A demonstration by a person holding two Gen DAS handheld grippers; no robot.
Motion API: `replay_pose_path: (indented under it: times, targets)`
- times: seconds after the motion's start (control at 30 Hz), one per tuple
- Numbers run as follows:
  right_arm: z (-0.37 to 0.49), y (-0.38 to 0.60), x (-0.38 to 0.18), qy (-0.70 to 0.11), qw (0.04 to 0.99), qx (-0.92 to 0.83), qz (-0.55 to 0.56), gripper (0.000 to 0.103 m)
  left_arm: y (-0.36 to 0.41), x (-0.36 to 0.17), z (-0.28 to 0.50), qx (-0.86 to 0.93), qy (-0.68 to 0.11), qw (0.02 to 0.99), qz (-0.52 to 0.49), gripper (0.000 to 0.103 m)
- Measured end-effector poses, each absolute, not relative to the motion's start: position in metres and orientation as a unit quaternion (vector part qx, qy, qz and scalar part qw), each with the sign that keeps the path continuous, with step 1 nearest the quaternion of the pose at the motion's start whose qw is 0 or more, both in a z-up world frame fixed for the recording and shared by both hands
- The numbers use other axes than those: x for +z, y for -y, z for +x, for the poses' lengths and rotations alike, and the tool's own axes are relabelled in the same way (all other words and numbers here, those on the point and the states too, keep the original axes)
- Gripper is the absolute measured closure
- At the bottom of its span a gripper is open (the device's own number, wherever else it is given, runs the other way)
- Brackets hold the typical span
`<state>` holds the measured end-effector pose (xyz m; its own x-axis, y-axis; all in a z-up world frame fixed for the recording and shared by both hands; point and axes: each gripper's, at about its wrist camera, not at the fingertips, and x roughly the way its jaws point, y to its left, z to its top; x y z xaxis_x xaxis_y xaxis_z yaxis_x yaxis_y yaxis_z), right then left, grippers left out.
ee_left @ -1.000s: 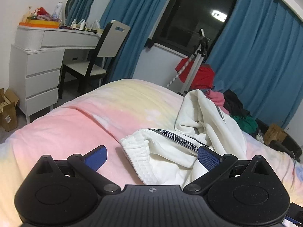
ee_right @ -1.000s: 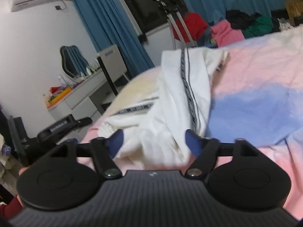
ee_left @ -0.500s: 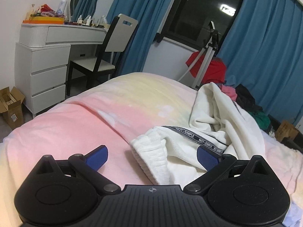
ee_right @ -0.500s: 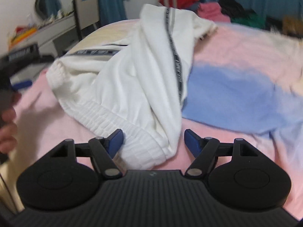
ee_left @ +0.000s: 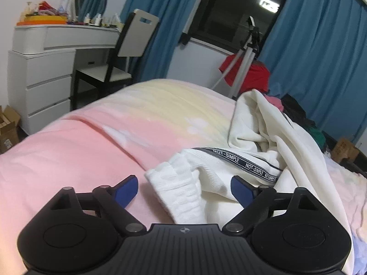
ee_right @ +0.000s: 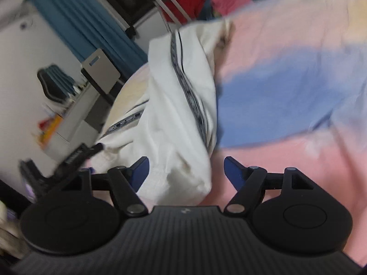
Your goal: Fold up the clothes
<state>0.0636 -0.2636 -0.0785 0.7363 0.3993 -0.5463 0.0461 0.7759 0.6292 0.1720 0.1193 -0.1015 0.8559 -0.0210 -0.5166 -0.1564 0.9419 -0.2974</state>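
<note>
A crumpled white garment (ee_left: pixel 257 151) with a dark "NOT-SIMPLE" stripe lies on the pink, yellow and blue bedspread (ee_left: pixel 96 142). Its ribbed hem (ee_left: pixel 181 188) sits between the open jaws of my left gripper (ee_left: pixel 184 189), which hovers just over it. In the right wrist view the same garment (ee_right: pixel 176 119) lies bunched in a long heap. My right gripper (ee_right: pixel 186 171) is open, with the garment's near end between its blue fingertips (ee_right: pixel 231 167). The left gripper's black body (ee_right: pixel 75 158) shows at the left of that view.
A white dresser (ee_left: pixel 45 68) and a chair (ee_left: pixel 123 52) stand left of the bed. A tripod (ee_left: pixel 245 52) with red cloth and a pile of clothes (ee_left: pixel 298 114) stand by the blue curtains (ee_left: pixel 309 57). Cardboard boxes (ee_left: pixel 9 128) sit on the floor.
The left gripper has moved closer to the ribbed hem, which now lies between its jaws. The right gripper has tilted and swung, and its view is blurred; the garment's end stays between its jaws.
</note>
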Motion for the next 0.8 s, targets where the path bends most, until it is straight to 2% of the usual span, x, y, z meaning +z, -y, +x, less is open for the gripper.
replay_pose_path:
  times: [0.13,0.2,0.27,0.3,0.47,0.63,0.8]
  targets:
    - [0.078,0.255,-0.101,-0.384,0.857,0.093,0.332,0.028,-0.124,-0.11,0.19,0.036,-0.27,0.946,-0.176,0.025]
    - [0.082,0.251,-0.108,-0.389,0.846,0.103,0.349,0.044,-0.132,-0.113,0.198,0.046,-0.266,0.943,-0.196,0.042]
    - [0.085,0.247,-0.111,-0.391,0.838,0.114,0.363,0.065,-0.14,-0.113,0.204,0.052,-0.262,0.938,-0.222,0.05]
    - [0.085,0.244,-0.111,-0.392,0.837,0.118,0.364,0.067,-0.144,-0.112,0.206,0.052,-0.259,0.935,-0.236,0.055]
    - [0.079,0.231,-0.108,-0.375,0.824,0.139,0.4,0.078,-0.144,-0.085,0.211,0.04,-0.227,0.943,-0.239,0.059]
    - [0.07,0.174,-0.091,-0.319,0.841,0.148,0.411,0.079,-0.156,-0.043,0.24,0.046,-0.212,0.958,-0.189,0.061]
    - [0.088,0.083,-0.094,-0.315,0.831,0.199,0.413,0.081,-0.21,0.006,0.274,0.066,-0.203,0.963,-0.162,0.062]
